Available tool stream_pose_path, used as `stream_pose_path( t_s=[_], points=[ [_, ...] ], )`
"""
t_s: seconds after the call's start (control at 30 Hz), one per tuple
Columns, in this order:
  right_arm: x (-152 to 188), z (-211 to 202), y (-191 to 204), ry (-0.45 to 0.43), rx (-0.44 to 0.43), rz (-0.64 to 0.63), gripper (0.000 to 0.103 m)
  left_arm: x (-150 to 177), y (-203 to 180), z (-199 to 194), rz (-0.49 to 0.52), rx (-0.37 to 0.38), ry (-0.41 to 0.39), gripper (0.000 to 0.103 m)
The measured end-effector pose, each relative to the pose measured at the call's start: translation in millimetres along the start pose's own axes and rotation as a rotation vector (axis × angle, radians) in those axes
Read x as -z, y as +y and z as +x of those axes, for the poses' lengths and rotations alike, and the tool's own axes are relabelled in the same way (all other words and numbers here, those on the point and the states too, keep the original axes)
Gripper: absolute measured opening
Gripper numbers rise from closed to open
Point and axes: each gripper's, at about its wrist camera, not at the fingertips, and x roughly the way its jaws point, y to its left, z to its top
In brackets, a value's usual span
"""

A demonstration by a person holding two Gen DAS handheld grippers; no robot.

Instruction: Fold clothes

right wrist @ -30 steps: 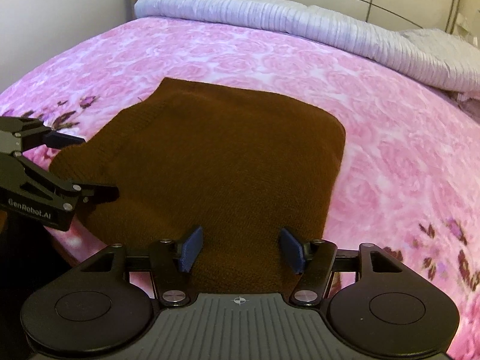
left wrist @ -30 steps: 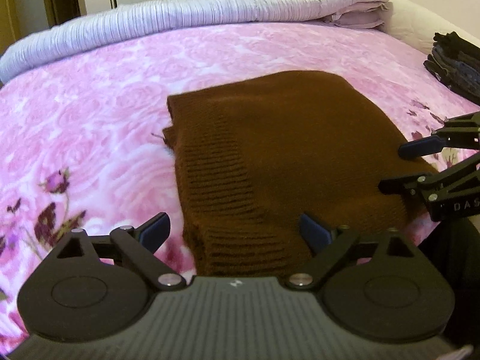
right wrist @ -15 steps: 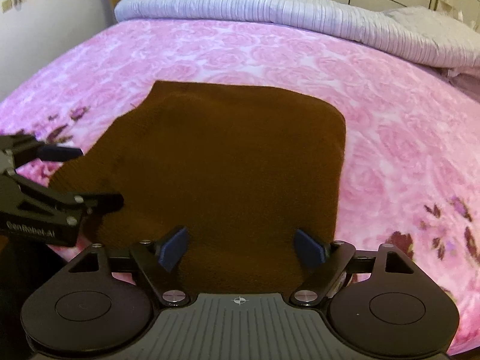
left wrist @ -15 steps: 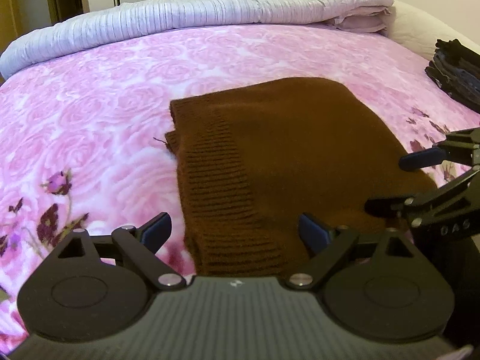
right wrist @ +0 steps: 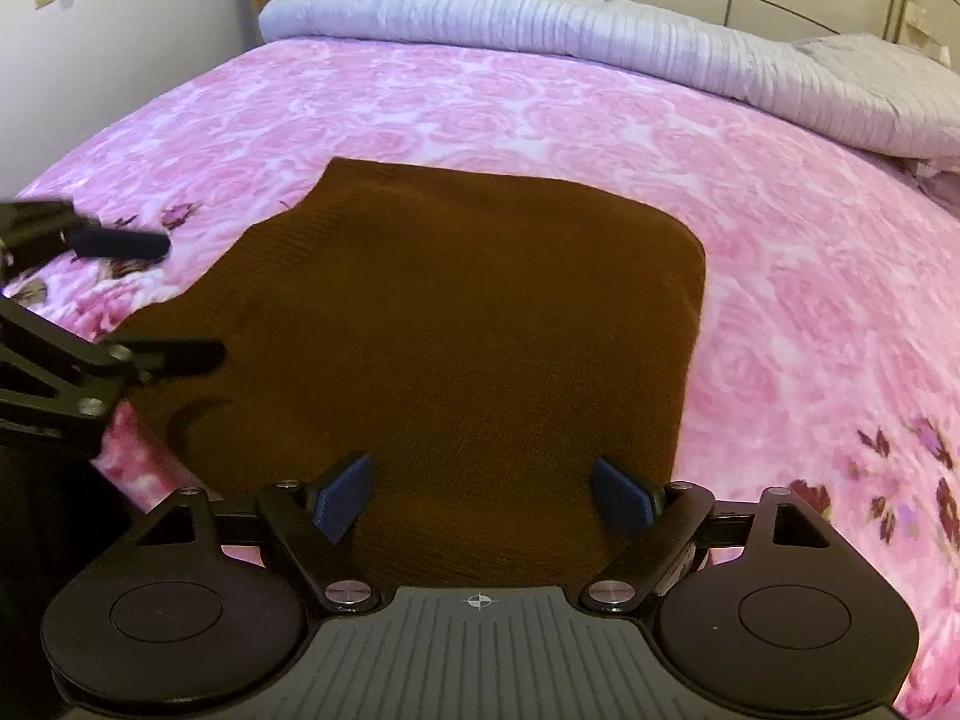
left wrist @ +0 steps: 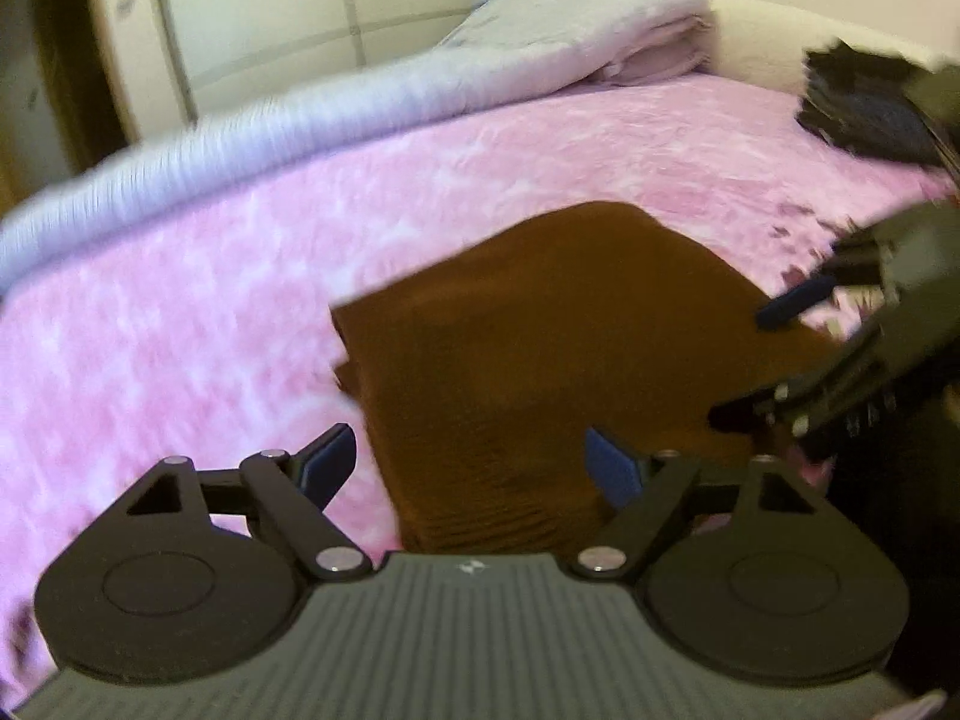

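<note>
A brown knitted sweater lies folded into a flat rectangle on the pink floral bedspread; it also shows in the left wrist view, blurred. My left gripper is open and empty just above the sweater's near ribbed edge; it also shows in the right wrist view. My right gripper is open and empty over the sweater's near edge; it also shows in the left wrist view by the sweater's right edge.
A rolled lilac quilt lies along the far side of the bed. A stack of dark folded clothes sits at the far right. Wardrobe doors stand behind the bed.
Both grippers have pulled back and risen a little from the sweater. The left wrist view has swung and tilted, now blurred. The right gripper's jaws have opened wider.
</note>
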Motion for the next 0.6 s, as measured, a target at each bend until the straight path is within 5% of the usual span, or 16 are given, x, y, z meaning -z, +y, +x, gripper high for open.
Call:
stream_pose_path(
  t_s=[0.33,0.6],
  points=[
    [-3.8,-14.8,-2.7,-0.011,0.019,-0.022,0.085,23.7,-37.4,-12.7,0.294,-0.017,-0.016,0.081],
    [-1.2,-23.1,-5.6,-0.016,0.03,-0.024,0.085,34.5,-46.3,-4.2,0.324,-0.002,0.005,0.081]
  ],
)
